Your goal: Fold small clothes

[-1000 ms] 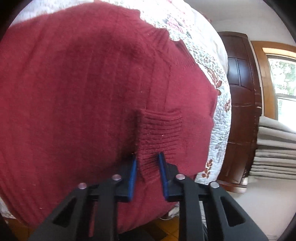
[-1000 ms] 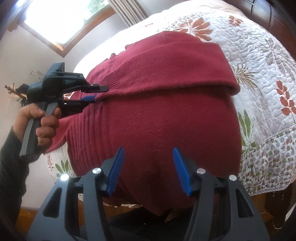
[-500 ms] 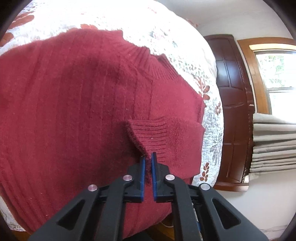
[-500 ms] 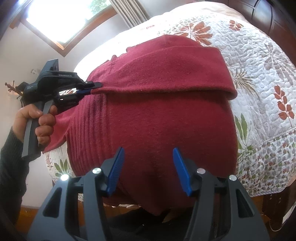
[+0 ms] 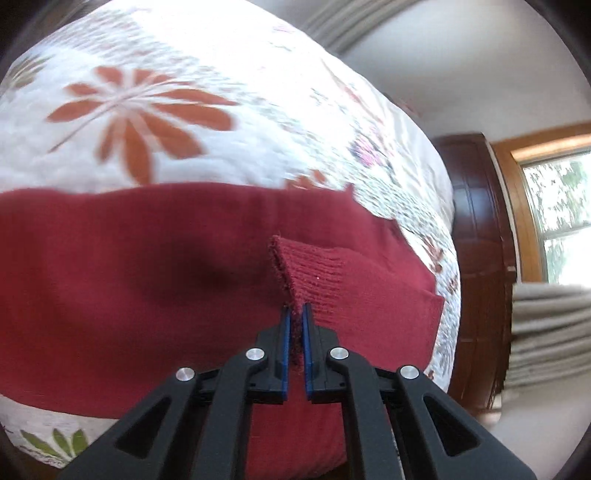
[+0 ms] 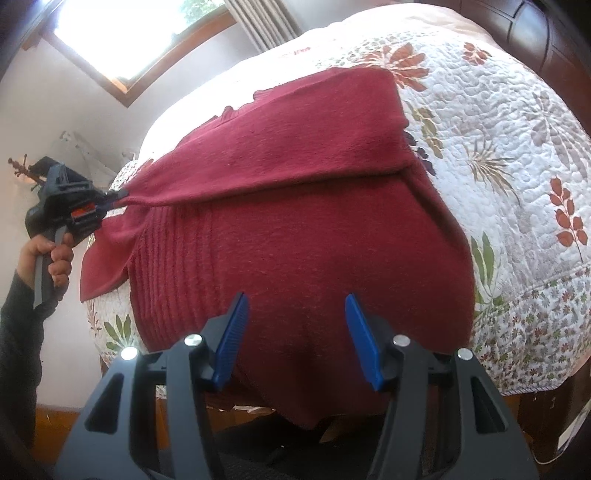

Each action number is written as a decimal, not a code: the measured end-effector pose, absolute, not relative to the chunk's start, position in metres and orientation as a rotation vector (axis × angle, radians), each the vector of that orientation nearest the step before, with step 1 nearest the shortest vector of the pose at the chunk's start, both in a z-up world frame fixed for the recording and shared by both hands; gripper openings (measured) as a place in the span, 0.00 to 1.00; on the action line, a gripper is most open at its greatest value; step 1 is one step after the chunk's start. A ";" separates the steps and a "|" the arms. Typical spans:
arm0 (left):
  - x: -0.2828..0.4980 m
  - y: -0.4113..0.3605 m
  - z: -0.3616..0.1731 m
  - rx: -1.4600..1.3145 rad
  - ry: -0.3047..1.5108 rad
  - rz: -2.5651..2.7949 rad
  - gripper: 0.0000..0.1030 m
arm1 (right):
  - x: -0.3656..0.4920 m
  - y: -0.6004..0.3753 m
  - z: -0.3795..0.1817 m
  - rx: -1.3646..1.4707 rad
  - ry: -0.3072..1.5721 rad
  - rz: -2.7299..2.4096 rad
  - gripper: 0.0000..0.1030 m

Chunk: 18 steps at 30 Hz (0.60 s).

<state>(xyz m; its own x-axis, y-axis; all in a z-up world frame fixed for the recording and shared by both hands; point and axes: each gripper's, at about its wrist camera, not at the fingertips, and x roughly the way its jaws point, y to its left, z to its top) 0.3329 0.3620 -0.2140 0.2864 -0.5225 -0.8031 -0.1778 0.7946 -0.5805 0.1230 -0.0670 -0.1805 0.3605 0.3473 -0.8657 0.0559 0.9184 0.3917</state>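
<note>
A dark red knit sweater (image 6: 303,229) lies spread on a quilted bed, its lower part hanging over the near edge. One sleeve (image 6: 280,155) is folded across the body. My left gripper (image 5: 294,314) is shut on the ribbed cuff (image 5: 310,273) of that sleeve and holds it stretched out to the left, above the sweater (image 5: 129,295). From the right wrist view the left gripper (image 6: 114,195) shows at the far left, held by a hand (image 6: 48,254). My right gripper (image 6: 295,314) stands open over the sweater's lower middle, nothing between its blue pads.
The white quilt (image 6: 517,155) with red and green leaf prints covers the bed (image 5: 184,92). Dark wooden furniture (image 5: 476,258) and a window (image 5: 557,214) stand at the right of the left wrist view. A bright window (image 6: 140,33) sits behind the bed. Folded grey cloth (image 5: 546,332) lies right.
The left gripper closed on the cuff, then pulled it out to the left, drawing the sleeve taut across the sweater's body. The right gripper has stayed open and nearly still.
</note>
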 end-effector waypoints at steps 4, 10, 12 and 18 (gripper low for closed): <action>0.330 0.372 -0.234 -0.676 1.307 -0.229 0.05 | 0.125 -0.061 -0.184 0.378 1.211 0.207 0.54; 0.331 0.370 -0.257 -0.705 1.328 -0.207 0.05 | 0.125 -0.058 -0.184 0.371 1.213 0.206 0.54; 0.332 0.370 -0.258 -0.719 1.324 -0.206 0.05 | 0.124 -0.061 -0.185 0.381 1.214 0.196 0.54; 0.331 0.364 -0.260 -0.666 1.348 -0.222 0.06 | 0.124 -0.065 -0.189 0.392 1.220 0.185 0.54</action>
<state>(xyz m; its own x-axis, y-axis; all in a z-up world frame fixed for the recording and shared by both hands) 0.3307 0.3637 -0.2601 0.2328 -0.5151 -0.8249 -0.2228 0.7974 -0.5608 0.1238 -0.0646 -0.1888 0.3389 0.3453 -0.8752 0.0698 0.9184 0.3894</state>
